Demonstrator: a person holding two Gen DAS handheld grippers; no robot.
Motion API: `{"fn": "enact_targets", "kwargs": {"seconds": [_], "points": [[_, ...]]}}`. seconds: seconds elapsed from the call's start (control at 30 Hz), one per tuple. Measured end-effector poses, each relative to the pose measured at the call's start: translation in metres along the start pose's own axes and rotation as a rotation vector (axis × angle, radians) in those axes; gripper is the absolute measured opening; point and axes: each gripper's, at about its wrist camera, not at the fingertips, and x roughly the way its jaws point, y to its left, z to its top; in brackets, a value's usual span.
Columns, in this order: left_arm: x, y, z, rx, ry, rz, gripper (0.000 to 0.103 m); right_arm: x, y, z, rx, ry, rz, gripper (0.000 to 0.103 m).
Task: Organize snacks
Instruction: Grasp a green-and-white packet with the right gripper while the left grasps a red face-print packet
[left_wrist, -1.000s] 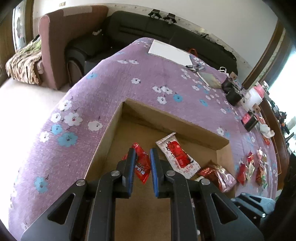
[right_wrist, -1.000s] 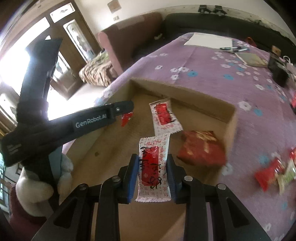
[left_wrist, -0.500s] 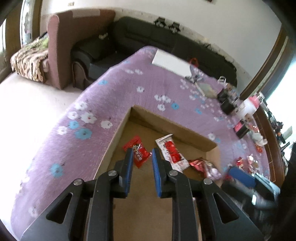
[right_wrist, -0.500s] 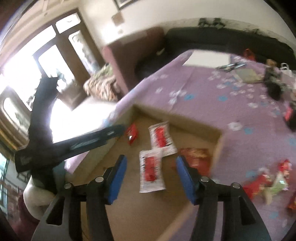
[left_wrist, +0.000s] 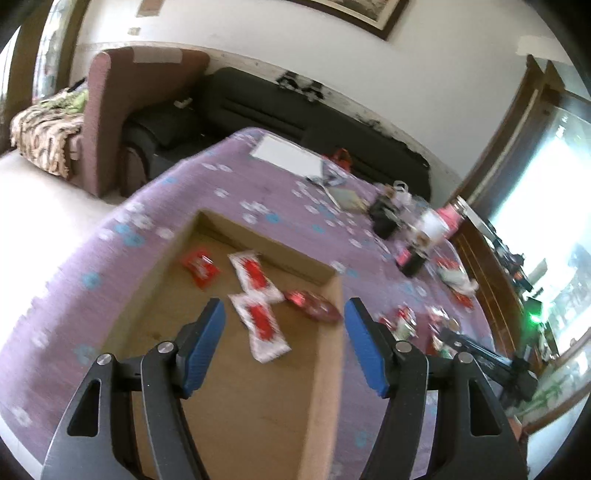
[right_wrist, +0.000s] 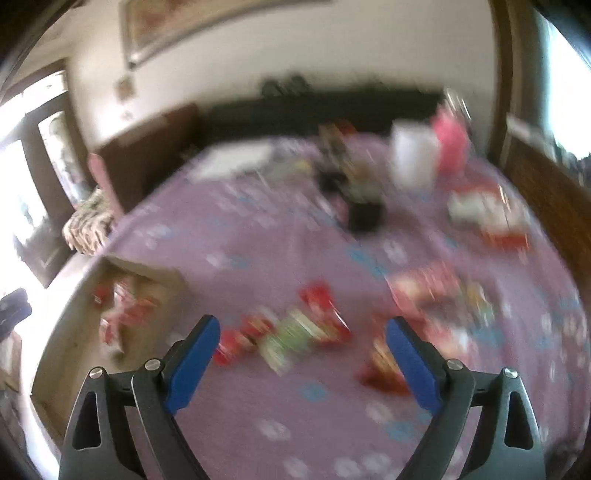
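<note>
A shallow cardboard box (left_wrist: 325, 354) lies on the purple flowered cloth. Inside it lie a small red packet (left_wrist: 199, 266), two white-and-red sachets (left_wrist: 263, 326), and a dark red bag (left_wrist: 314, 308). My left gripper (left_wrist: 283, 321) hovers above the box, jaws opening, nothing between them. In the blurred right wrist view my right gripper (right_wrist: 302, 338) hangs over loose red and green snack packets (right_wrist: 295, 332) on the cloth, jaws opening and empty. The box (right_wrist: 110, 317) shows at that view's left. The right gripper (left_wrist: 491, 363) also appears low at the right of the left wrist view.
More snack packets (left_wrist: 406, 321) lie on the cloth right of the box. A white jar (right_wrist: 413, 158), a pink container (right_wrist: 450, 144) and dark small items (right_wrist: 364, 214) stand at the table's far side. White paper (left_wrist: 286, 155) lies far back. A sofa (left_wrist: 295, 114) lines the wall.
The left gripper let go of the red packet, rose and opened. The right gripper released its white-and-red sachet into the box, opened wide and swung right over the loose packets.
</note>
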Motion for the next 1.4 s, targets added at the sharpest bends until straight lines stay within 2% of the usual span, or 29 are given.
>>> {"fn": "enact_targets", "kwargs": {"seconds": [0.03, 0.1, 0.13, 0.27, 0.33, 0.53, 0.57, 0.63, 0.73, 0.83, 0.9, 1.07, 1.27, 1.4], "points": [[0.002, -0.005, -0.004, 0.007, 0.011, -0.006, 0.066, 0.007, -0.012, -0.003, 0.038, 0.046, 0.026, 0.083], [0.009, -0.018, -0.011, 0.031, 0.043, -0.016, 0.066, 0.017, -0.029, -0.010, 0.110, 0.099, 0.076, 0.079], [0.010, -0.024, -0.014, 0.043, 0.055, -0.018, 0.066, 0.021, -0.034, -0.012, 0.141, 0.113, 0.101, 0.075], [0.013, -0.043, -0.024, 0.093, 0.076, -0.015, 0.066, 0.037, -0.040, -0.016, 0.200, 0.132, 0.153, 0.068], [0.013, -0.051, -0.027, 0.113, 0.079, -0.012, 0.066, 0.043, -0.032, -0.014, 0.211, 0.137, 0.152, 0.062], [0.015, -0.072, -0.035, 0.189, 0.082, -0.012, 0.066, 0.075, -0.013, -0.008, 0.236, 0.165, 0.102, 0.053], [0.017, -0.075, -0.036, 0.202, 0.084, -0.011, 0.066, 0.080, -0.011, -0.007, 0.236, 0.168, 0.092, 0.049], [0.024, -0.082, -0.037, 0.229, 0.098, -0.009, 0.066, 0.084, -0.012, -0.007, 0.233, 0.163, 0.054, 0.025], [0.038, -0.094, -0.041, 0.262, 0.128, 0.002, 0.066, 0.079, -0.022, -0.011, 0.247, 0.169, 0.074, 0.023], [0.054, -0.109, -0.046, 0.304, 0.154, 0.009, 0.066, 0.066, -0.031, -0.021, 0.224, 0.167, 0.039, 0.024], [0.070, -0.123, -0.049, 0.350, 0.168, 0.013, 0.066, 0.057, -0.036, -0.031, 0.208, 0.161, 0.053, 0.024], [0.121, -0.157, -0.050, 0.472, 0.221, 0.073, 0.066, 0.041, -0.049, -0.050, 0.171, 0.094, 0.076, 0.024], [0.165, -0.176, -0.054, 0.654, 0.208, 0.184, 0.066, 0.037, -0.050, -0.051, 0.157, 0.092, 0.088, 0.025], [0.182, -0.181, -0.061, 0.703, 0.250, 0.182, 0.066, 0.039, -0.055, -0.050, 0.186, 0.100, 0.119, 0.025]]}}
